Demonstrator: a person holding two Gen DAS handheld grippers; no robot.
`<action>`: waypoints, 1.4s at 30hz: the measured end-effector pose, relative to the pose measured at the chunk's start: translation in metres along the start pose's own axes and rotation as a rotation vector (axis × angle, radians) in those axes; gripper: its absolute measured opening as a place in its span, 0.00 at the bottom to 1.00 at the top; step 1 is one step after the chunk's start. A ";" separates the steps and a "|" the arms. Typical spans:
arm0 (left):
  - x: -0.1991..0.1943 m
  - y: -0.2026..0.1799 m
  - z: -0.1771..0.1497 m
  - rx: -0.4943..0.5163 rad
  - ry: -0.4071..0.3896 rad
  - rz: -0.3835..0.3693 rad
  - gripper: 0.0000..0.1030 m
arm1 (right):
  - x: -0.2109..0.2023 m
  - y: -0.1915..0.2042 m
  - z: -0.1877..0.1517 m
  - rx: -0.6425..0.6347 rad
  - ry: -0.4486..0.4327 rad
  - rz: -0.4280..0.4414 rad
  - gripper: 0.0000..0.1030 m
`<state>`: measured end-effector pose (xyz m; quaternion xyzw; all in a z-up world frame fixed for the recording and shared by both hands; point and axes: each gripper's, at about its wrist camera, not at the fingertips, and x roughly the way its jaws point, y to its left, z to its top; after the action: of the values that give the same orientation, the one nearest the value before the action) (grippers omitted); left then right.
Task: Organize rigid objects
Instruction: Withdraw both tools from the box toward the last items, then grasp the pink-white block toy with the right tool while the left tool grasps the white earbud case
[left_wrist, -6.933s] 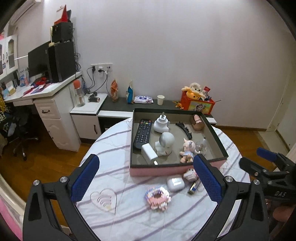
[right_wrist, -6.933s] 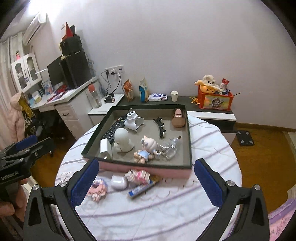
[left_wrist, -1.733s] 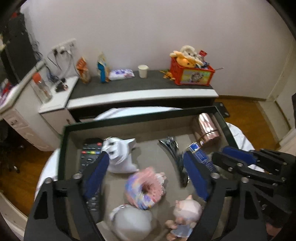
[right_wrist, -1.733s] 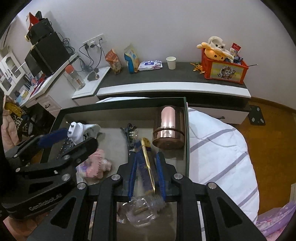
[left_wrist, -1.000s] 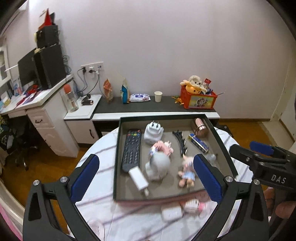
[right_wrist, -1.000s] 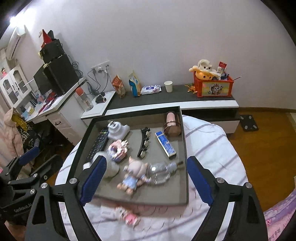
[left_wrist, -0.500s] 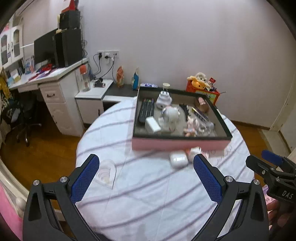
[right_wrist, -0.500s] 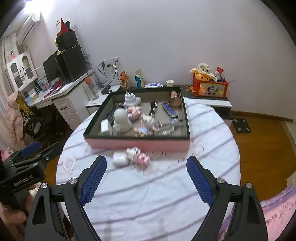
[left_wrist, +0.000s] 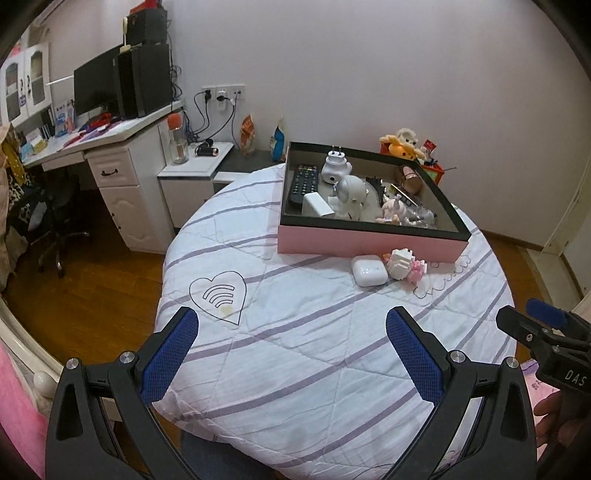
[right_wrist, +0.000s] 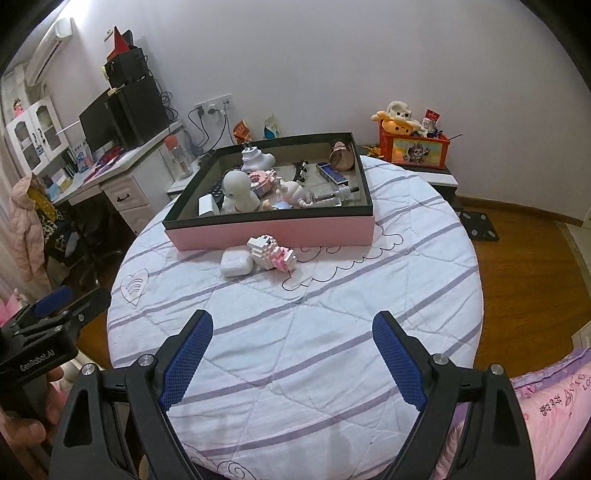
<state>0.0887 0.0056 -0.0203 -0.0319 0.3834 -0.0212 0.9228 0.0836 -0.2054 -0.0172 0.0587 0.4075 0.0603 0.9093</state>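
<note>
A pink box with a dark rim (left_wrist: 369, 242) (right_wrist: 269, 227) stands at the far side of the round table. It holds a black remote (left_wrist: 303, 181), a white plug (left_wrist: 334, 166), a white round figure (right_wrist: 236, 190), a small doll (left_wrist: 393, 210), a pink block toy (right_wrist: 262, 181), a blue tube (right_wrist: 331, 172) and a copper cup (right_wrist: 341, 155). In front of the box lie a white earbud case (left_wrist: 369, 270) (right_wrist: 236, 264) and a white-pink block figure (left_wrist: 406, 263) (right_wrist: 273, 253). My left gripper (left_wrist: 291, 354) and right gripper (right_wrist: 291, 350) are open and empty, well back over the near half of the table.
The table wears a white quilt with purple stripes (left_wrist: 314, 332). A white desk with monitor (left_wrist: 110, 155) stands at the left. A low shelf with an orange toy crate (right_wrist: 417, 147) runs behind. Wooden floor surrounds the table; a pink bedspread (right_wrist: 546, 406) is at the right.
Both grippers have pulled further back and down from the box, so the table looks larger. The pink block toy and blue tube, put in the box earlier, stay there. Both remain open.
</note>
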 end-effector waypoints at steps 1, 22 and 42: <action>0.000 0.000 0.000 0.001 0.000 0.000 1.00 | 0.000 0.000 0.001 -0.001 0.001 0.000 0.87; 0.060 -0.007 0.007 0.022 0.094 -0.002 1.00 | 0.097 0.007 0.026 -0.051 0.118 0.020 0.87; 0.133 -0.021 0.019 0.036 0.174 -0.011 1.00 | 0.157 0.012 0.044 -0.135 0.169 0.079 0.47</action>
<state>0.1963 -0.0231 -0.0993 -0.0155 0.4615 -0.0356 0.8863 0.2188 -0.1710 -0.1014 0.0078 0.4752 0.1281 0.8705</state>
